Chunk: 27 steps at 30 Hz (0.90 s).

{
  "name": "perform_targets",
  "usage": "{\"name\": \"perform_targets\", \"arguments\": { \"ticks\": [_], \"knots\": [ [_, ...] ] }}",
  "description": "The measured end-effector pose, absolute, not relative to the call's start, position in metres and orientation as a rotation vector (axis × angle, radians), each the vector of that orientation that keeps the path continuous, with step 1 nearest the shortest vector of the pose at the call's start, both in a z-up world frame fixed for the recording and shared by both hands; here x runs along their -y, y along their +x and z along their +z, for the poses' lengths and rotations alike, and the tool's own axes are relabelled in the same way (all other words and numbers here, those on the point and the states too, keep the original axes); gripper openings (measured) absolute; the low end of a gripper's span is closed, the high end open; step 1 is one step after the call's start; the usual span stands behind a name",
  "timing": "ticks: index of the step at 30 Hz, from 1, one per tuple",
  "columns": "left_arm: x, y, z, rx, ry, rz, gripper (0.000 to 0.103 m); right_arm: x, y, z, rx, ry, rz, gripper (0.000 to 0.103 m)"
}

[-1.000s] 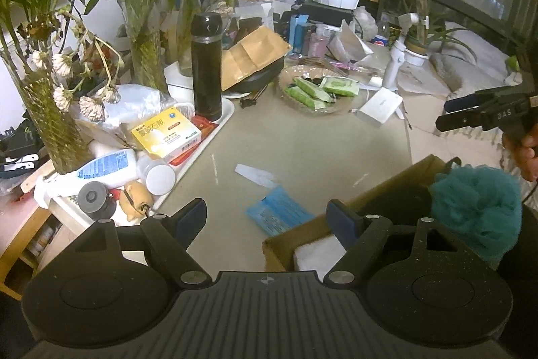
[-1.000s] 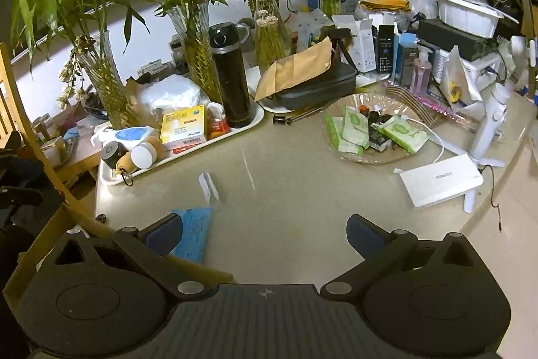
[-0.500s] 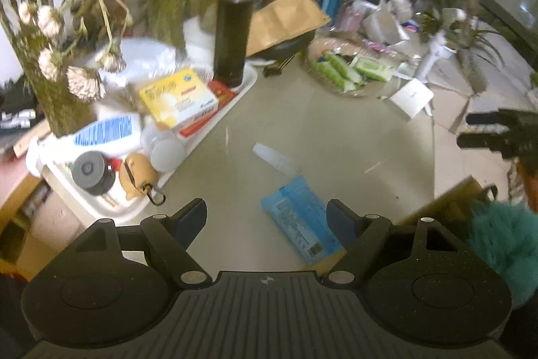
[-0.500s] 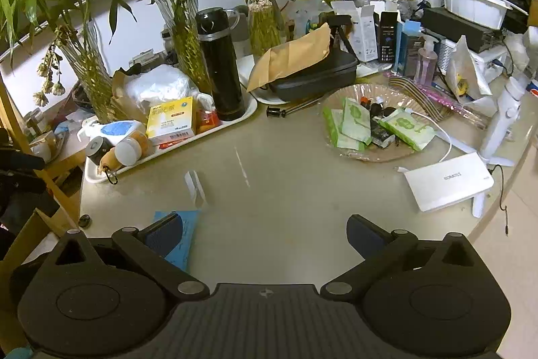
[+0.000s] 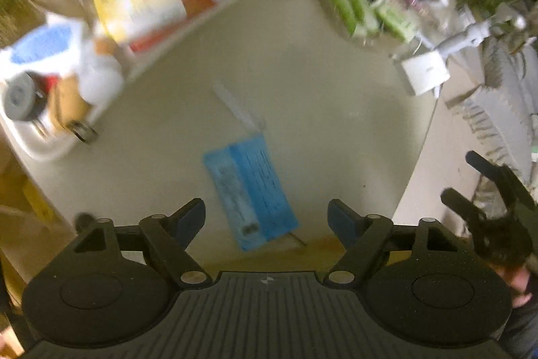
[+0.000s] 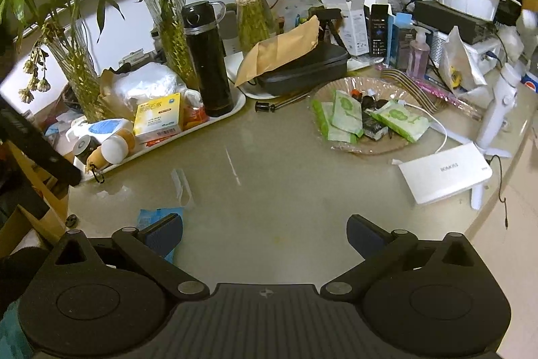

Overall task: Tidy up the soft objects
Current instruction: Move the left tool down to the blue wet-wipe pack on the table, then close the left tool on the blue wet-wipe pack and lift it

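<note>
While tilting down over the blue packet [image 5: 250,187] near the tabletop's front edge, L gripper [image 5: 265,217] is spreading wider, nothing between jaws; pickup seems imminent. R gripper [image 6: 265,231] is hanging released, empty.

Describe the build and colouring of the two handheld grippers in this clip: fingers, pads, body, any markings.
Both match: the left gripper and right gripper have matte black bodies with a ribbed centre plate bearing a small cross mark, two round housings, silver pivot pins on black linkage arms, and dark blue pads on the fingers. No cables show.
</note>
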State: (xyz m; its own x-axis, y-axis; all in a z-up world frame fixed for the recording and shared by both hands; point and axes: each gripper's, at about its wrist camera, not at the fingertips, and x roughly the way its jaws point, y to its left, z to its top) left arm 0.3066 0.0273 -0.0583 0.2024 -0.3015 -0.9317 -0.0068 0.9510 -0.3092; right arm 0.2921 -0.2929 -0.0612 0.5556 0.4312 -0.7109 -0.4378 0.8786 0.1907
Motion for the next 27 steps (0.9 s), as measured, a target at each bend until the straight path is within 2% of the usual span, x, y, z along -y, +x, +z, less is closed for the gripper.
{"name": "perform_targets", "arguments": {
  "ticks": [2,4,6,19,27],
  "knots": [
    [-0.02,0.321,-0.072,-1.43,-0.289,-0.206,0.084,0.295,0.289,-0.061,-0.833,-0.013,0.51,0.103],
    [-0.013,0.334,-0.087,-1.504,-0.313,-0.187,0.093,0.299,0.286,-0.062,-0.827,-0.015,0.505,0.103],
    [-0.008,0.348,-0.103,-1.564,-0.346,-0.166,0.098,0.304,0.284,-0.063,-0.826,-0.005,0.499,0.103],
    [0.005,0.395,-0.203,-1.814,-0.319,0.074,0.098,0.34,0.278,-0.074,-0.841,0.067,0.432,0.103],
    [0.015,0.387,-0.234,-1.854,-0.289,0.126,0.099,0.345,0.275,-0.079,-0.848,0.07,0.41,0.103]
  ]
}}
